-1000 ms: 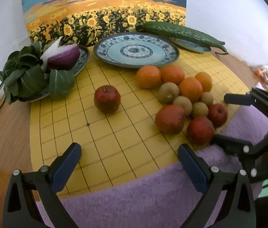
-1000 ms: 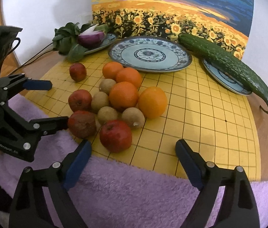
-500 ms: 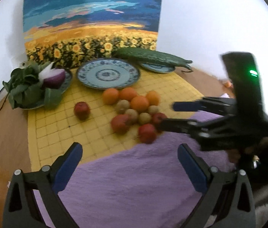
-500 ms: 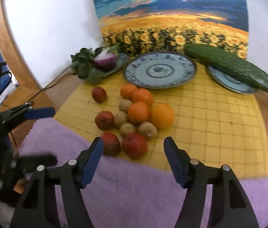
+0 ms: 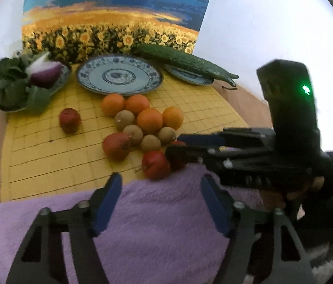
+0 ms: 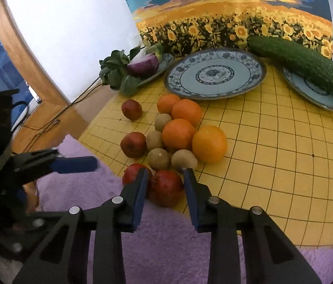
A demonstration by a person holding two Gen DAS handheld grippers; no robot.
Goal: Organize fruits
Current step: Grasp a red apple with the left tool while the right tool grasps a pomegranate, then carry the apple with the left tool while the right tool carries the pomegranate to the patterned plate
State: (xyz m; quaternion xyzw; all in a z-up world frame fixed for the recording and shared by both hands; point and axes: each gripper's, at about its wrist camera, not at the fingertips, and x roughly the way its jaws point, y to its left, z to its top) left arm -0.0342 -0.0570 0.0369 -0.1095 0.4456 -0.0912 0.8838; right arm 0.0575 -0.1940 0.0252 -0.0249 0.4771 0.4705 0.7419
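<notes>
**Right tongs straddling the nearest red apple**

My right tongs (image 6: 165, 190) sit low in the middle of the right wrist view, blue pads on either side of the nearest red apple (image 6: 165, 187) at the front edge of the fruit pile. The pads are close to its flanks, but I cannot tell whether they are already pressing; I judge them spread and not yet pinching. A second red apple (image 6: 133, 174) lies just left of the left pad, touching or nearly so, and two kiwis (image 6: 158, 159) crowd in right behind.

My left tongs (image 5: 160, 200) hang spread and empty over the purple towel (image 5: 142, 224) in the lower part of the left wrist view, well short of the fruit.

The pile rests on the yellow grid mat (image 6: 272, 165) on the desk: four oranges (image 6: 209, 144) at centre, kiwis among them, apples toward the near side and one lone apple (image 6: 131, 109) off to the left. The big blue-patterned plate (image 6: 214, 73), upper centre, is bare, so I take the sorting to be barely begun and this to be the first pick.

Next, I think, I need to close squarely on this apple without nudging its neighbour, lift straight up clear of the kiwis, then carry it forward to the bare plate. The round skin could slip, so the grip should land across its widest part.
</notes>
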